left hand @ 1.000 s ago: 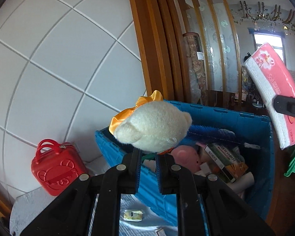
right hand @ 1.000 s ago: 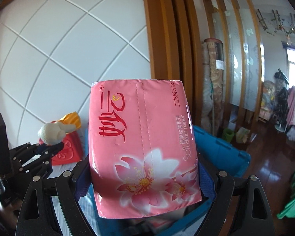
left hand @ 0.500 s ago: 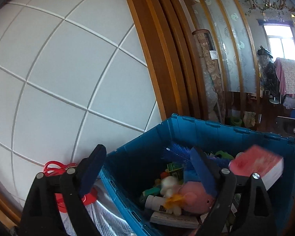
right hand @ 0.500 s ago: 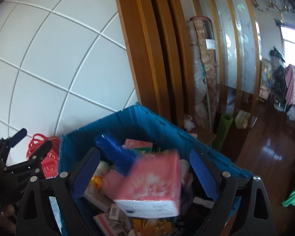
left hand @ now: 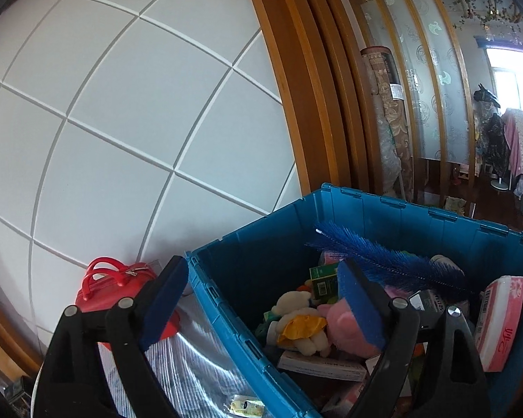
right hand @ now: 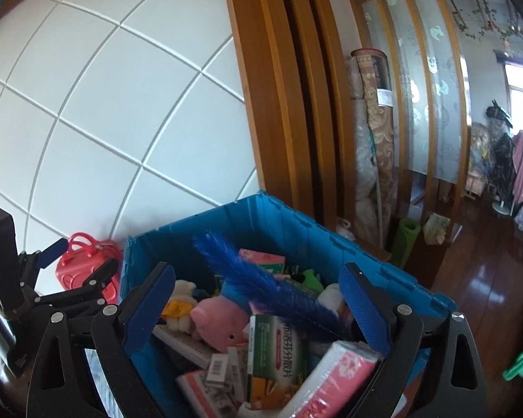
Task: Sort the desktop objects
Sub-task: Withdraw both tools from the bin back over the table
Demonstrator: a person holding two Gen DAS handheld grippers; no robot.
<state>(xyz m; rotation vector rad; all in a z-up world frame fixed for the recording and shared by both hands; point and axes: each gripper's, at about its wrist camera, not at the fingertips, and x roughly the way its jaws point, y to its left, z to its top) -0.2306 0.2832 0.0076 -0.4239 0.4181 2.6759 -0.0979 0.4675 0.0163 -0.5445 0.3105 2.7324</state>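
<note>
Now: red case (left hand: pixel 122 289) on table's left part, beside blue bin (left hand: pixel 261 244). Left gripper (left hand: pixel 261 299) jaws wide, empty, straddling bin's left wall. Plush (left hand: pixel 298 317) and tissue pack (right hand: pixel 334 379) in bin. Right gripper (right hand: pixel 258 310) jaws wide, empty. Next: lift clear of rim, avoid snagging brush (right hand: pixel 261 282).

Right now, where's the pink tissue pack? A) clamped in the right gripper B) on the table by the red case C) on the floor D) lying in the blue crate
D: the pink tissue pack lies among the clutter inside the blue crate, and the right gripper stands open and empty above it.
</note>
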